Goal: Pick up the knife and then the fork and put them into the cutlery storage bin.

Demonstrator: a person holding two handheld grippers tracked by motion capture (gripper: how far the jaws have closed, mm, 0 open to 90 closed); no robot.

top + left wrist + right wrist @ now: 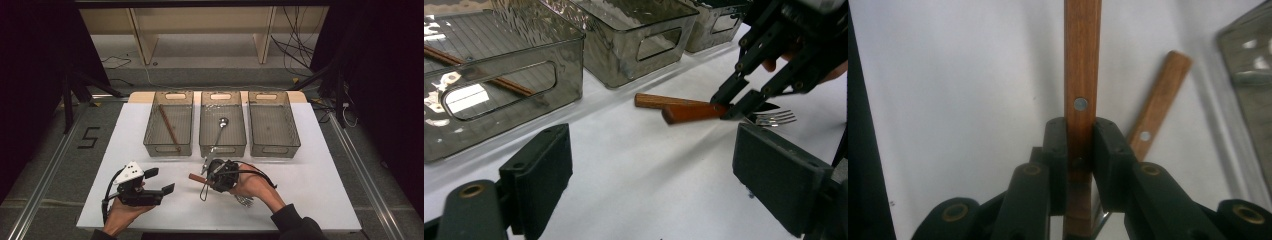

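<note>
**A wooden handle is pinched near the middle of the table**

In the right gripper view, a wooden handle (1082, 80) is squeezed between the two black jaws of the right gripper (1080, 150). The handle runs straight up the middle of the frame. A second wooden handle (1158, 102) is seen just to its right, flat on the white table (958, 90).

In the left gripper view, both handles are seen at the centre right, with fork prongs (776, 118) beside them.

In the high view, the left gripper (161, 181) is held at the lower left with its jaws wide and nothing between them. Three grey bins are lined up at the top. A chopstick (169, 128) is seen in the left bin (150, 131) and a spoon (220, 127) in the middle bin (241, 131).
</note>
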